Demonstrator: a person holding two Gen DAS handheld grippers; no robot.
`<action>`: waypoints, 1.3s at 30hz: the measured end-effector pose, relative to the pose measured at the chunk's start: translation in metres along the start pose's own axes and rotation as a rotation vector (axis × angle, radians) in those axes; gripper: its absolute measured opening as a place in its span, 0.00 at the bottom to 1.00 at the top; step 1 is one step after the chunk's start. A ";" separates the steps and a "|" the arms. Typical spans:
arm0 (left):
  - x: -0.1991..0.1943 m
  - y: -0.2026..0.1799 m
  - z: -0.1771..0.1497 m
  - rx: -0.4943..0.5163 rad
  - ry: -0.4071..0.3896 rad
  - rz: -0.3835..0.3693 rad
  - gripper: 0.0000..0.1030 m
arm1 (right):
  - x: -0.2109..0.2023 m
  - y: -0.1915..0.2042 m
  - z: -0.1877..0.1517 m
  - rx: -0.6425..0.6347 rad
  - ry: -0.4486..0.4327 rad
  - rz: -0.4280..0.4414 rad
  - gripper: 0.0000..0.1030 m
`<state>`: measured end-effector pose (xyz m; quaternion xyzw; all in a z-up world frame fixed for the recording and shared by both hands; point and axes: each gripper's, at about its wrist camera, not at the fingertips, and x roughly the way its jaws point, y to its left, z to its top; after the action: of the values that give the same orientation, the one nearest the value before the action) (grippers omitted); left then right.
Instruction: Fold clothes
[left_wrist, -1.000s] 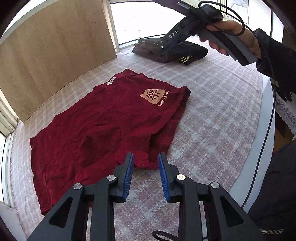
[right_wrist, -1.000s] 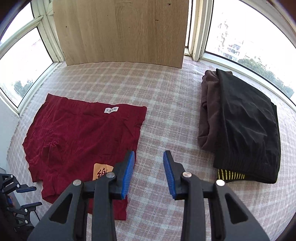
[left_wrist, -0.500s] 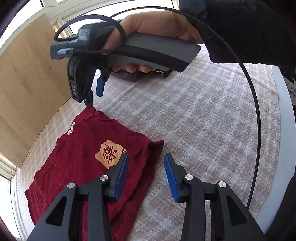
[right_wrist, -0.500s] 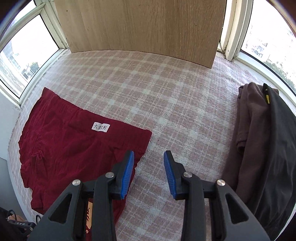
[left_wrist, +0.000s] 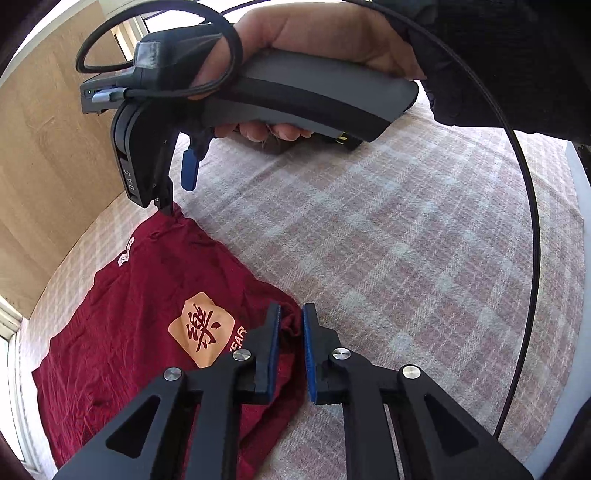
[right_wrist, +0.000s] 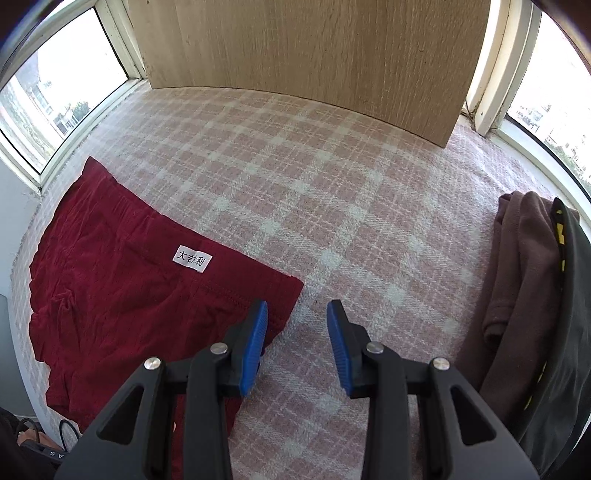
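Plaid cloth (right_wrist: 332, 192) bears red shorts (right_wrist: 122, 295); left hand-held gripper (left_wrist: 290, 325) pinches their corner.

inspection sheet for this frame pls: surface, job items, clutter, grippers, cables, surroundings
Surface: pink plaid cloth, covers the table.
Job's things: red shorts spread flat, white label up; folded brown and black clothes stacked at right.
Clutter: nothing seen.
Grippers: left gripper nearly closed around a bunched shorts corner; right gripper open, over the other waistband corner.
Cables: black cable arcs from the right handle.
Surroundings: wooden board, windows.
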<state>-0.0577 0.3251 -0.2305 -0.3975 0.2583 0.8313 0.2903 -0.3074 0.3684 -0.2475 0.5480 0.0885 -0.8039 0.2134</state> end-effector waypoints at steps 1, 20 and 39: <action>-0.001 0.001 0.000 -0.006 0.001 -0.003 0.09 | 0.002 0.001 0.002 -0.003 0.005 -0.003 0.33; -0.029 0.036 -0.003 -0.182 -0.058 -0.054 0.07 | -0.009 0.006 0.015 -0.020 -0.009 0.039 0.07; -0.100 0.128 -0.058 -0.466 -0.184 0.008 0.07 | -0.024 0.093 0.064 -0.092 -0.082 0.018 0.07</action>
<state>-0.0647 0.1701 -0.1558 -0.3752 0.0337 0.9023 0.2097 -0.3136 0.2673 -0.1927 0.5049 0.1118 -0.8189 0.2490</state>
